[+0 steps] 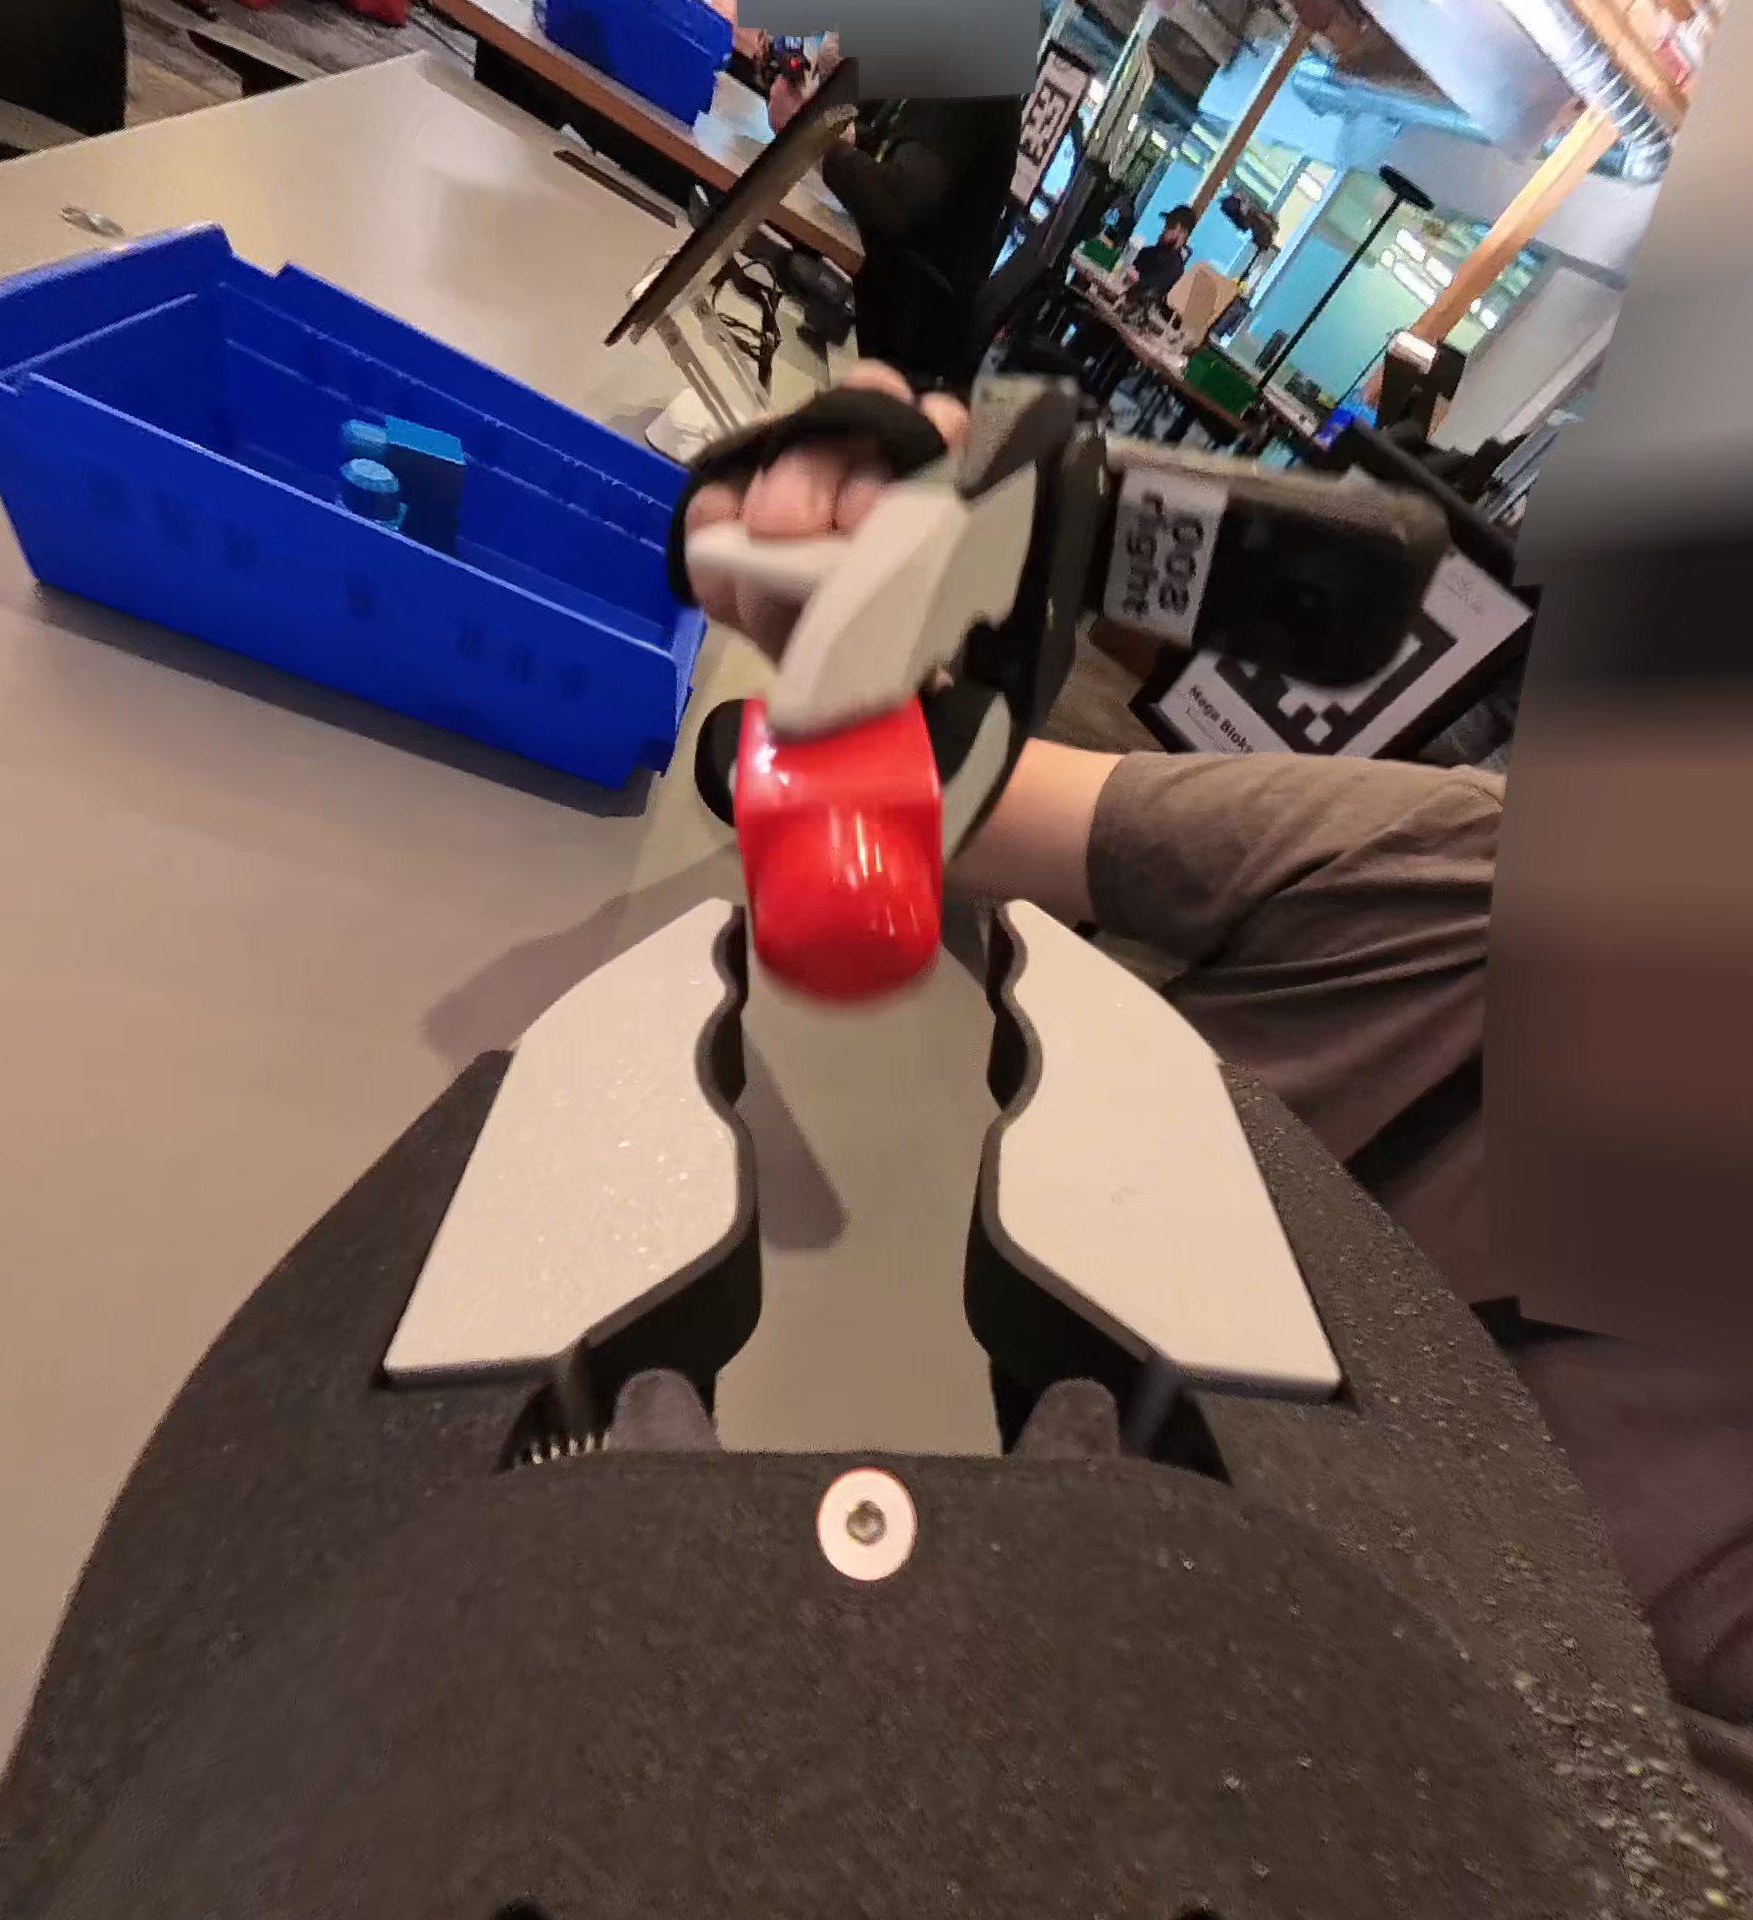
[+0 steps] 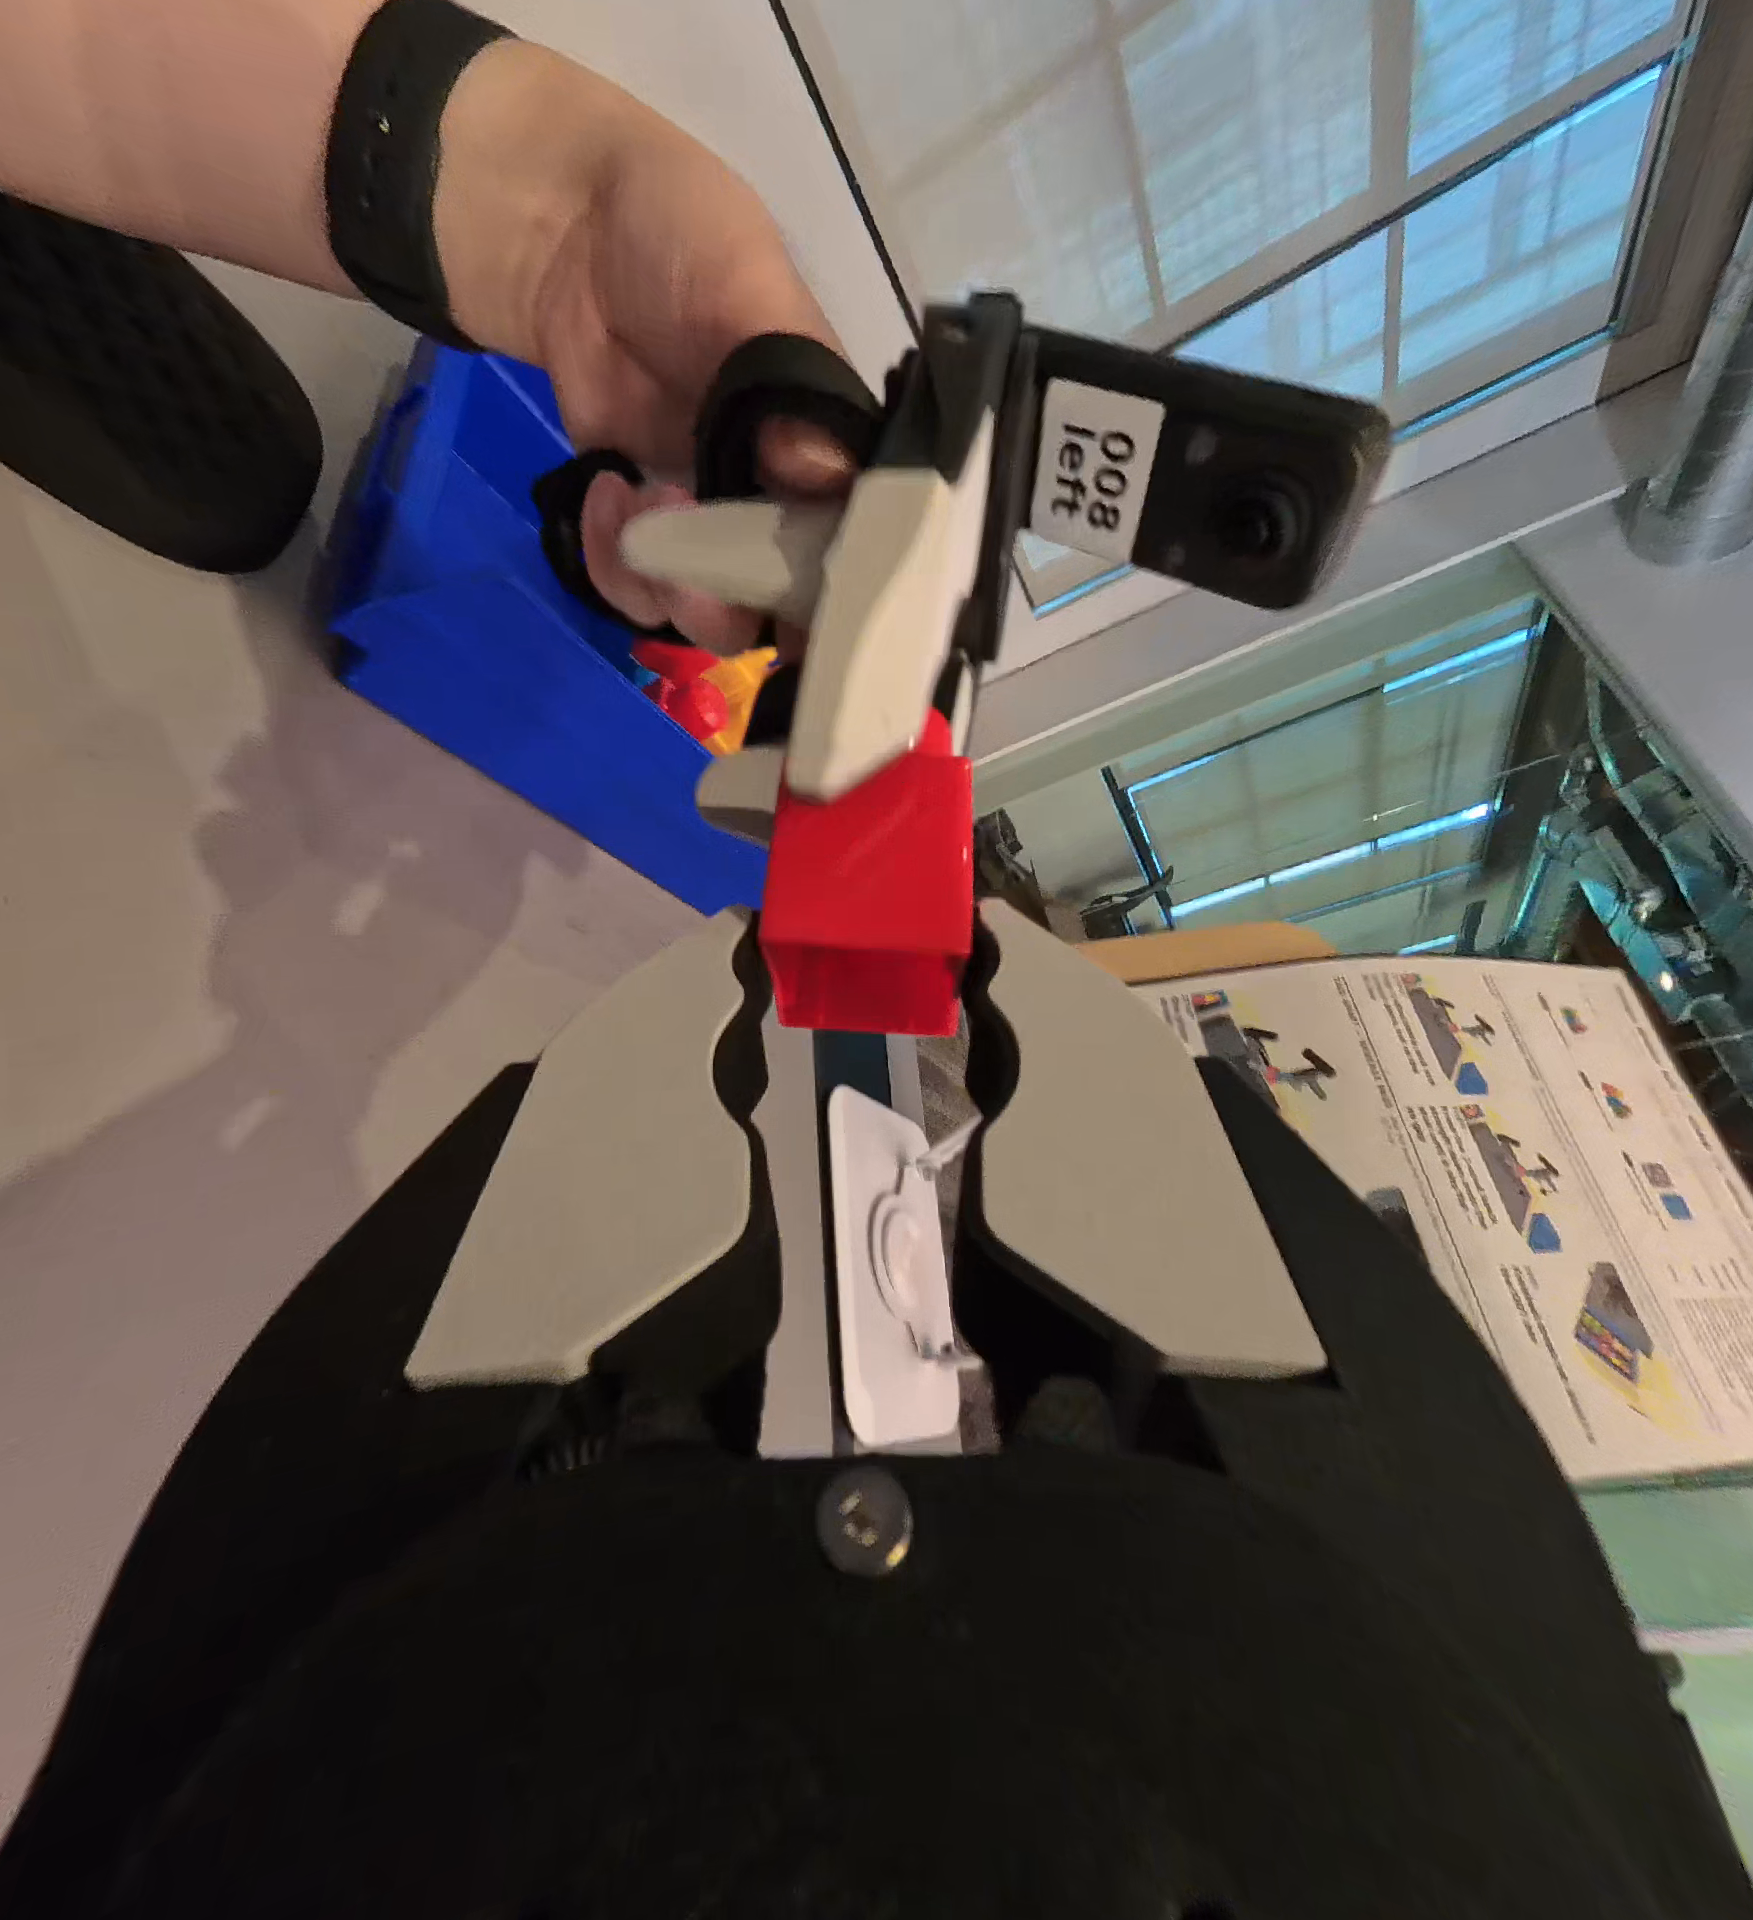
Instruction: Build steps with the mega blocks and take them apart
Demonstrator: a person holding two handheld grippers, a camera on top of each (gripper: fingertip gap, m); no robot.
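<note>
Item under inspection: one red block (image 1: 836, 862), held off the grey table (image 1: 176, 935), at centre of both wrist views, just past each view's own fingertips.

Right gripper (image 2: 864, 920): tongs clamped on the block's square body, one finger against each side face. The left wrist view confirms it, with grey fingers covering the block's 12 o'clock end.

Left gripper (image 1: 867, 914): tongs bracket the rounded stud end. The 9 o'clock finger touches the block; a sliver of gap shows at the 3 o'clock finger. Whether it is clamped cannot be told.

Surroundings, left wrist view: a blue bin (image 1: 176, 520) sits on the table at 10 o'clock, well apart from the block, with a blue block (image 1: 415, 478) inside. A strapped hand (image 1: 810, 499) grips the right gripper's handle at 12 o'clock.

Surroundings, right wrist view: the bin's wall lies at 10 o'clock behind the block, with red and yellow blocks (image 2: 706, 691) visible inside. A hand (image 2: 623, 281) with a black wristband (image 2: 384, 166) holds the left gripper at 11 o'clock. A printed sheet (image 2: 1578, 1195) lies at 3 o'clock.
</note>
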